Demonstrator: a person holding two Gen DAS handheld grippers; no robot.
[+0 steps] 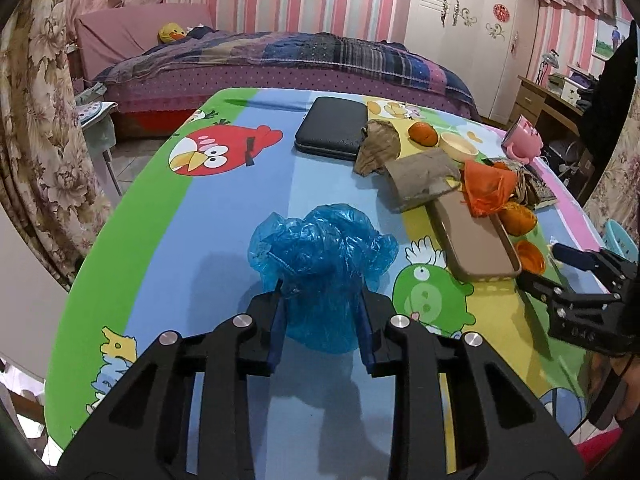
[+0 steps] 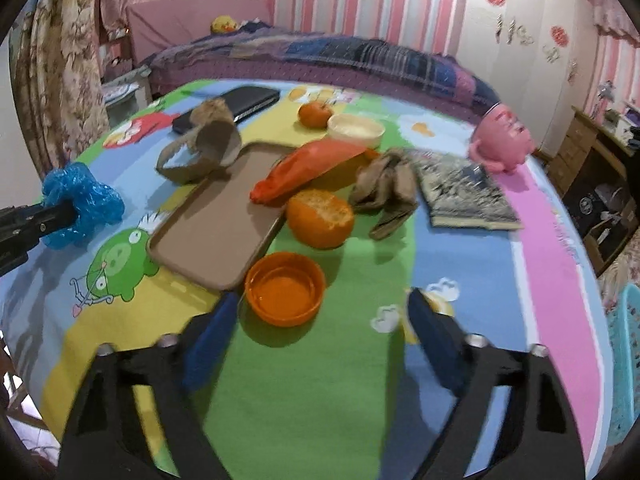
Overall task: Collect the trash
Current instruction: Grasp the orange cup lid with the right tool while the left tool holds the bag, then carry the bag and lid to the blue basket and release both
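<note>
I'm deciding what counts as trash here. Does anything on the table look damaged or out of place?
Yes: a half-peeled orange sits bare on the tablecloth beside the brown tray, and the pink mug lies tipped over.

Crinkled glossy blue plastic bag; matt printed cloth tablecloth.

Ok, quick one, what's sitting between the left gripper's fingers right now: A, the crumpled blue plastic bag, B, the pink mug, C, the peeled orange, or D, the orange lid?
A: in the left wrist view the left gripper has its fingers on either side of the crumpled blue plastic bag, while the right gripper hangs open just short of the orange lid.
</note>
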